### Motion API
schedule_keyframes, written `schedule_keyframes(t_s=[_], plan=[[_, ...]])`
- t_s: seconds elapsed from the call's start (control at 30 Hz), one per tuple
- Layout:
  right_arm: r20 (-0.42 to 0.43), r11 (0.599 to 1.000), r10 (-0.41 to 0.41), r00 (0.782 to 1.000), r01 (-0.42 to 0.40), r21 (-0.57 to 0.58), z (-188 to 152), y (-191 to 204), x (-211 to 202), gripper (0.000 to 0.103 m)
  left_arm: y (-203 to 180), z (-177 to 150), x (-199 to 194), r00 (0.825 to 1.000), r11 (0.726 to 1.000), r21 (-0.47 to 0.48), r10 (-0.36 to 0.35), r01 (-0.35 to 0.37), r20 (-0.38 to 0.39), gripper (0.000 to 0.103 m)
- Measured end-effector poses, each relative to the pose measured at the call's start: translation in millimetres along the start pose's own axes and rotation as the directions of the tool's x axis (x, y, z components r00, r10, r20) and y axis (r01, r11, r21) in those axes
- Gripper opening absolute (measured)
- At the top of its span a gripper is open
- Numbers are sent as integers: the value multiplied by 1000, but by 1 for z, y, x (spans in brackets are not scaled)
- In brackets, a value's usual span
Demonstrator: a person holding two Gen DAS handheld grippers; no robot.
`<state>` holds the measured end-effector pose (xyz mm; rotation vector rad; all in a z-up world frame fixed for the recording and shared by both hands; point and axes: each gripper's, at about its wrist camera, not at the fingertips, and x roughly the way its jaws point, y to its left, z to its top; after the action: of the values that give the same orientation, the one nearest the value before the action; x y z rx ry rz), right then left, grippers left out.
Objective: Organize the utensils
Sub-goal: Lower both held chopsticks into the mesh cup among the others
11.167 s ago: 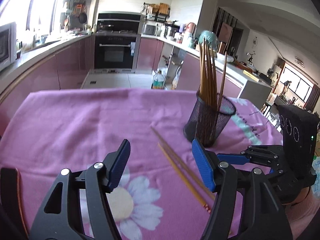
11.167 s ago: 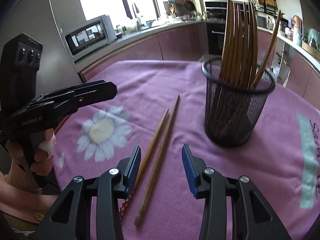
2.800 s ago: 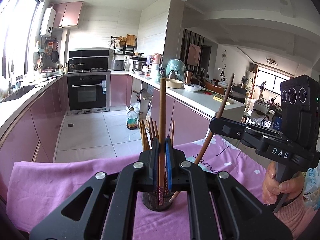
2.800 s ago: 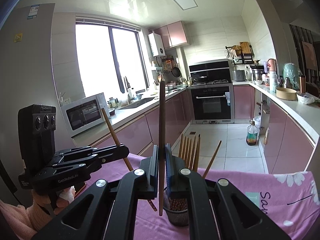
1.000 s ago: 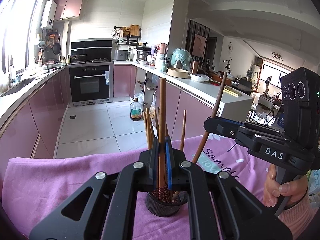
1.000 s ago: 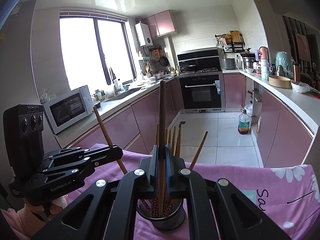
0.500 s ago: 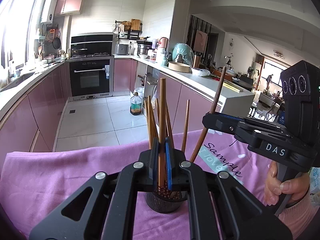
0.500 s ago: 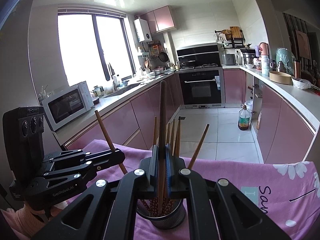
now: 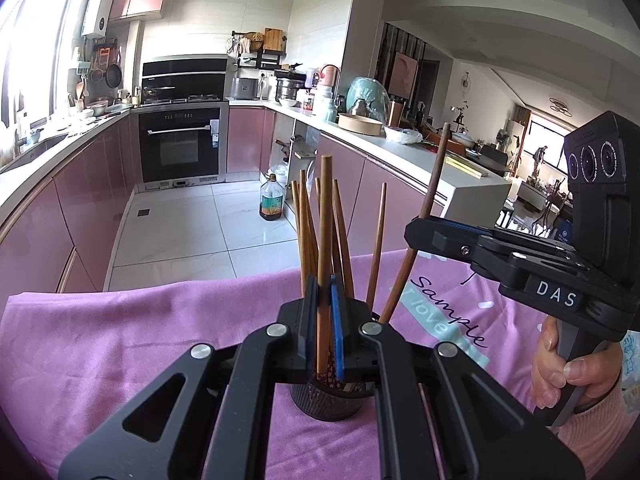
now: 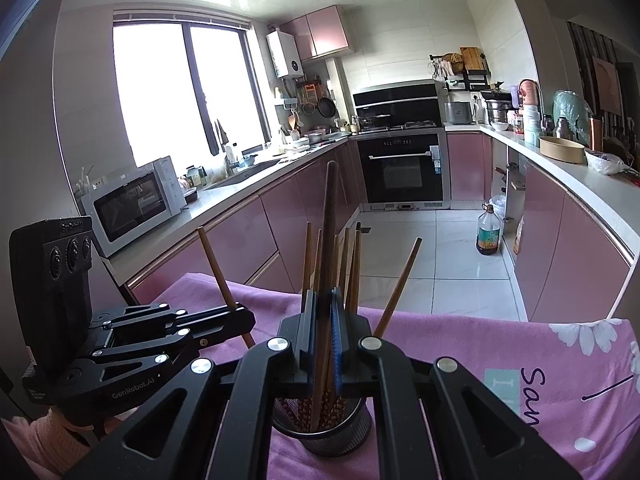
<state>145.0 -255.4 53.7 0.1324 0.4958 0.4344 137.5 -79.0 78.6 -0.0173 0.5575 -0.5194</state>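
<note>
The left gripper (image 9: pixel 325 312) was clamped on a light chopstick (image 9: pixel 323 240), held upright, its lower end down inside the mesh cup (image 9: pixel 326 400). The right gripper (image 10: pixel 325 320) was likewise closed on a darker chopstick (image 10: pixel 329 216), its tip also within the cup (image 10: pixel 340 436). Each gripper's black arms hid most of the cup's near wall, so neither view showed whether the tips touched the bottom. The cup stood on the bench under a pink cloth (image 9: pixel 100 340), with several more chopsticks (image 9: pixel 378 240) leaning in it. Only the left wrist view showed the person's right hand (image 9: pixel 560 364) round its handle, at the right edge; the right wrist view showed the left gripper from the side (image 10: pixel 236 316), its chopstick tilted, and a pink sleeve (image 10: pixel 28 444) cut off at the corner. Beyond lay the tiled floor with an oil bottle (image 9: pixel 271 200), then an oven (image 9: pixel 180 144). A microwave (image 10: pixel 132 200) appeared in the right view alone.
</note>
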Motion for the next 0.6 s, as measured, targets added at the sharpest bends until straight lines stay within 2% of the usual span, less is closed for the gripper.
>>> schedule_keyframes(t_s=[0.6], plan=[[-60,1000,-9,998,9,-2,-5,-2,26,6,9,4,25,999,1000,-4,13,-13,-34,7]])
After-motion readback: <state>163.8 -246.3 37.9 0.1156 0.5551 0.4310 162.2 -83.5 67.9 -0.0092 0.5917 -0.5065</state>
